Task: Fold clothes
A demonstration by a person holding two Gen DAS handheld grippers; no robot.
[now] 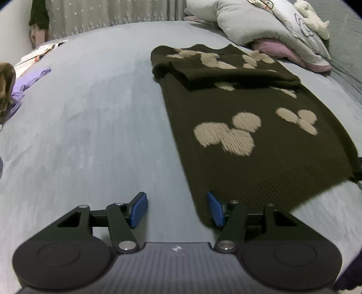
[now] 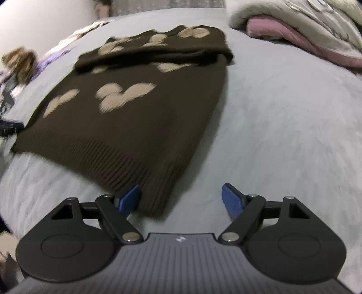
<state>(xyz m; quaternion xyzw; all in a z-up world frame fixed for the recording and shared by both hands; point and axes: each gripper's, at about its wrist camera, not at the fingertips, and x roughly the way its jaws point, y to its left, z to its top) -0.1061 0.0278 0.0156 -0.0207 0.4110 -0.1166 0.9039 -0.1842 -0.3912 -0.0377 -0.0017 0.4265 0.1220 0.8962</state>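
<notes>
- The grey-blue bed (image 1: 90,126) carries the dark brown knitted sweater with beige blotches (image 1: 244,108), long axis running away, ribbed hem nearest, sleeves folded across its far end.
- Left hand-held gripper (image 1: 177,209): jaws wide, at the hem's left corner.
- Right hand-held gripper (image 2: 181,200): jaws wide, straddling the hem's right corner.

Sweater (image 1: 248,144): dark brown knit, scattered beige three-circle motifs, plain ribbed hem. Bed cover (image 1: 90,135): pale blue-grey, unpatterned. My left gripper (image 1: 177,209) and my right gripper (image 2: 181,201): black linkages, blue pads, grey ridged body. Duvet (image 1: 260,24): light grey with outlined drawings, pink underside. Crumpled garment (image 1: 27,83): lilac. Curtain (image 1: 108,15): grey, small pale dots.
</notes>
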